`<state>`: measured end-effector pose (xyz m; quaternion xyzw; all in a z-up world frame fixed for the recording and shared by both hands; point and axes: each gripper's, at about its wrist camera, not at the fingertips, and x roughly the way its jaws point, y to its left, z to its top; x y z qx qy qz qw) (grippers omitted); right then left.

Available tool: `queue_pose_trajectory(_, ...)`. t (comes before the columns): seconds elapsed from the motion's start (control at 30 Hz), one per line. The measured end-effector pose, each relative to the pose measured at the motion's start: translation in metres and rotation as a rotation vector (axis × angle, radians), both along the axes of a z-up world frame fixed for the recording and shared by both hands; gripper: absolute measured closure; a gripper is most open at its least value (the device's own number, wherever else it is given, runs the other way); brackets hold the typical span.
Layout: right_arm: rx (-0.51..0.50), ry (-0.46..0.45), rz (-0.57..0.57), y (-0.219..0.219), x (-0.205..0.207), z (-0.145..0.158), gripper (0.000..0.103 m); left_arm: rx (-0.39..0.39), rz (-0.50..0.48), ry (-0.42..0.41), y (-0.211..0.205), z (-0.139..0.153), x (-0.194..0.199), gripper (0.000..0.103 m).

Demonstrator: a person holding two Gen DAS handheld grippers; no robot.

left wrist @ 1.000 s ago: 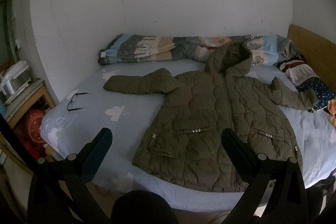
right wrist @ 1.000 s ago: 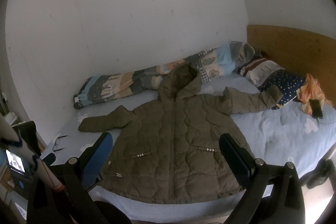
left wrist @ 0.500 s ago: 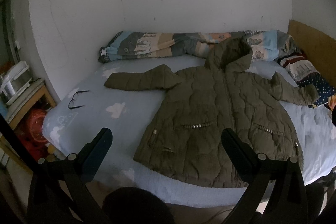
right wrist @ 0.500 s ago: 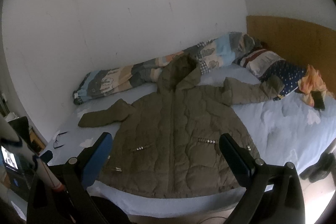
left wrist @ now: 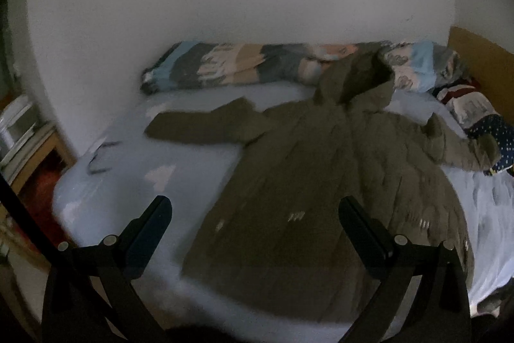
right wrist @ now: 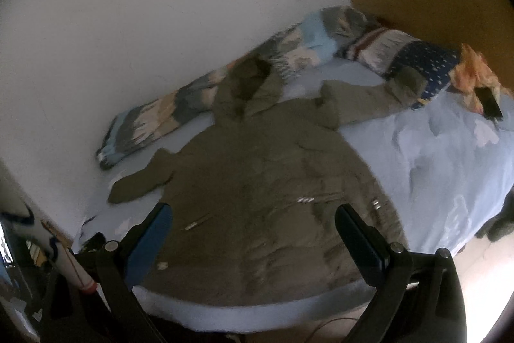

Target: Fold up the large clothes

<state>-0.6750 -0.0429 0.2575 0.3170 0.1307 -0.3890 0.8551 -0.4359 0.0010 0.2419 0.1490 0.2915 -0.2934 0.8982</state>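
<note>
An olive quilted hooded coat (left wrist: 321, 176) (right wrist: 263, 188) lies spread face up on the light blue bed sheet (left wrist: 135, 182), sleeves out to both sides, hood toward the wall. My left gripper (left wrist: 255, 221) hangs open above the coat's lower left hem, nothing between its fingers. Over the lower middle of the coat, my right gripper (right wrist: 252, 224) is open too and holds nothing. Both views are blurred by motion.
A rolled patterned duvet (left wrist: 244, 63) lies along the wall. Pillows (right wrist: 401, 53), an orange cloth and a dark phone (right wrist: 490, 102) sit by the wooden headboard (right wrist: 433, 5). Glasses (left wrist: 101, 158) rest at the bed's left end. A bedside stand (left wrist: 29, 137) is at left.
Both grippers have moved closer to the bed and lower over the coat, which now fills more of each view. The right view has tilted. The coat itself has not moved.
</note>
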Motion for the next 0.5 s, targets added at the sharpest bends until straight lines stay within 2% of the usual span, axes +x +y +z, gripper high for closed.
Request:
queue_pose_trajectory(0.1, 0.047, 0.008, -0.055, -0.046, -0.01, -0.009, 0.0, -0.021, -0.021, -0.023, -0.051, -0.011, 0.013, 0.0)
queue_pose_trajectory(0.23, 0.044, 0.033, -0.16, -0.114, -0.026, -0.017, 0.0, -0.081, -0.047, 0.01, -0.116, -0.037, 0.026, 0.0)
queue_pose_trajectory(0.3, 0.038, 0.053, -0.2, -0.159, -0.034, -0.024, 0.0, -0.105, -0.031, -0.037, -0.132, -0.054, 0.027, 0.0)
queue_pose_trajectory(0.37, 0.053, 0.074, -0.244, -0.207, -0.043, -0.034, 0.0, -0.058, 0.005, -0.102, -0.143, -0.068, 0.027, 0.0)
queue_pose_trajectory(0.43, 0.108, 0.108, -0.249, -0.256, -0.047, -0.047, 0.003, -0.064, -0.02, -0.054, -0.153, -0.069, 0.036, 0.0)
queue_pose_trajectory(0.5, 0.182, 0.086, -0.271, -0.312, -0.061, -0.063, 0.01, -0.074, 0.008, -0.039, -0.159, -0.07, 0.046, 0.0)
